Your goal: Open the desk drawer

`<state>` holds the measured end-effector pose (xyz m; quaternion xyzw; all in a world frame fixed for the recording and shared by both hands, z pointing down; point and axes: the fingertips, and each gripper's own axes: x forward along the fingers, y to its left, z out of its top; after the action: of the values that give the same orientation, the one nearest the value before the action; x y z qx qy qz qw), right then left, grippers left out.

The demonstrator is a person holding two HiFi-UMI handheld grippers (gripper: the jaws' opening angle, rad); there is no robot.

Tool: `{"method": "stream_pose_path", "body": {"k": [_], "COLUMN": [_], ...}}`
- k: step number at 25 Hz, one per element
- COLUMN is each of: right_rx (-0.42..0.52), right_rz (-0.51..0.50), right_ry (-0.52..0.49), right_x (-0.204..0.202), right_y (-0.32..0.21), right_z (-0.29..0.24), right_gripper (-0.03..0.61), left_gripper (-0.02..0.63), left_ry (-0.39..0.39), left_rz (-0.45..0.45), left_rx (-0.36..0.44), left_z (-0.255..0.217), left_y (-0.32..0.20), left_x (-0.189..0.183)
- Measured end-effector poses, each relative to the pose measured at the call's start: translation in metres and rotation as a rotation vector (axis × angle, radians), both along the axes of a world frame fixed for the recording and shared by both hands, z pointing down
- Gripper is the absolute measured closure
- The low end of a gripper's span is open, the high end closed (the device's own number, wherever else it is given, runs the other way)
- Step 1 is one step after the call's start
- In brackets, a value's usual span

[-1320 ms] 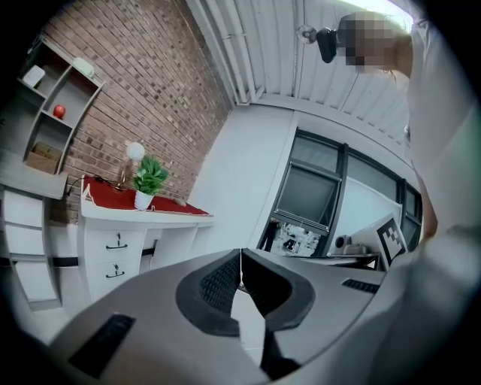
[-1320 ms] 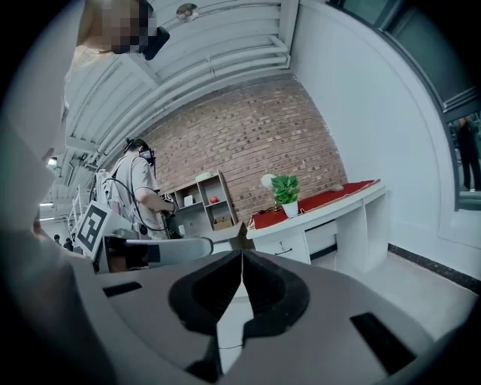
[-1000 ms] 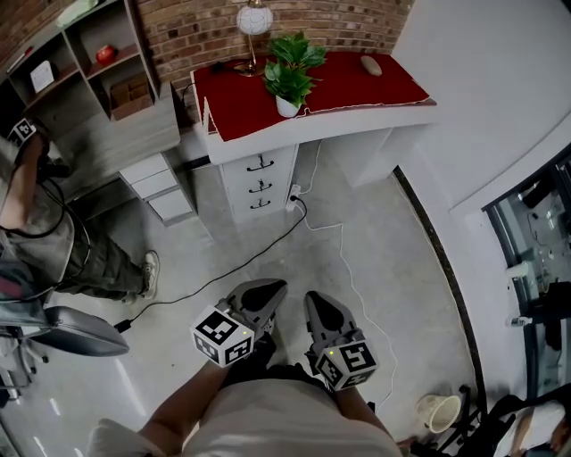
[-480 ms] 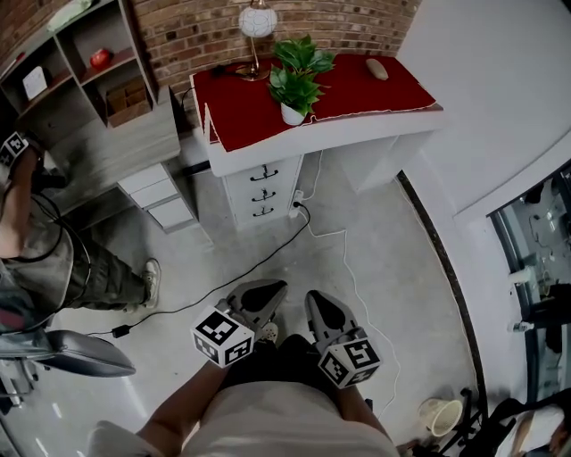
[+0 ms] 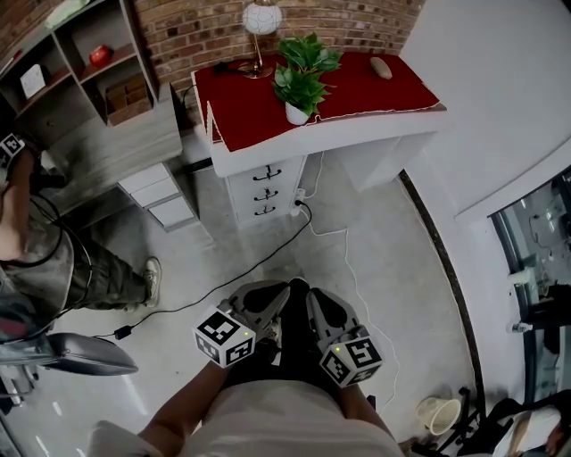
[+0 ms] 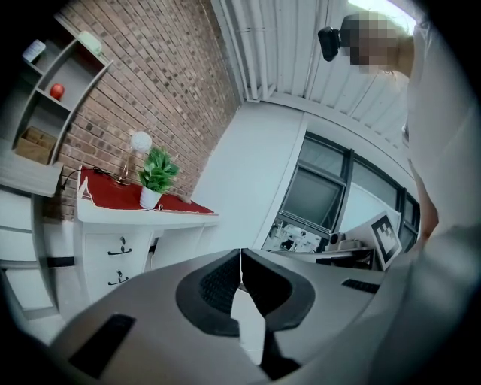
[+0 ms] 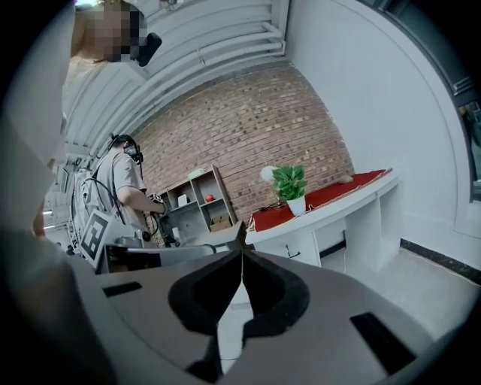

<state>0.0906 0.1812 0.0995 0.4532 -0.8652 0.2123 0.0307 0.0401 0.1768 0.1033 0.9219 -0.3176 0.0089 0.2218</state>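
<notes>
The white desk (image 5: 375, 125) with a red cloth top stands far ahead against the brick wall. Its stack of three drawers (image 5: 264, 192) with dark handles faces me, all closed. Both grippers hang low near my body, well short of the desk. My left gripper (image 5: 270, 295) is shut with nothing in it; its tips meet in the left gripper view (image 6: 240, 253), where the drawers (image 6: 119, 259) show at far left. My right gripper (image 5: 318, 300) is likewise shut and empty (image 7: 242, 251), and the desk (image 7: 316, 218) lies ahead of it.
A potted plant (image 5: 302, 73), a lamp (image 5: 260, 20) and a small tan object (image 5: 381, 66) sit on the desk. A cable (image 5: 232, 277) runs across the floor. Another person (image 5: 45, 241) stands left, by the shelf unit (image 5: 98, 80) and a low drawer unit (image 5: 159, 191). A bucket (image 5: 437, 412) sits at bottom right.
The view has crept toward the desk, which sits slightly further right and lower. A dark leg now shows between the two grippers. Both grippers stay shut and in place.
</notes>
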Motion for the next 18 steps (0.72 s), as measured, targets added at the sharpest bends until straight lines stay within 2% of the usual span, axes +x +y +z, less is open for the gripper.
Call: {"method": "stream_pose_path", "body": {"k": [9,18], "right_rx": [0.010,0.010], "right_rz": [-0.023,-0.066], "right_ry": [0.015,0.023], "right_x": [0.004,0.018], "right_y": [-0.037,-0.099], "right_z": [-0.001,-0.004], "right_gripper": [0.560,0.560], "left_gripper": [0.603,0.603], "left_ry": [0.002,-0.003], "left_rz": [-0.062,-0.133], "left_rx": [-0.002,-0.021], "left_z": [0.003,0.007], "left_y": [-0.041,-0.097], "left_x": [-0.003,0.000]}}
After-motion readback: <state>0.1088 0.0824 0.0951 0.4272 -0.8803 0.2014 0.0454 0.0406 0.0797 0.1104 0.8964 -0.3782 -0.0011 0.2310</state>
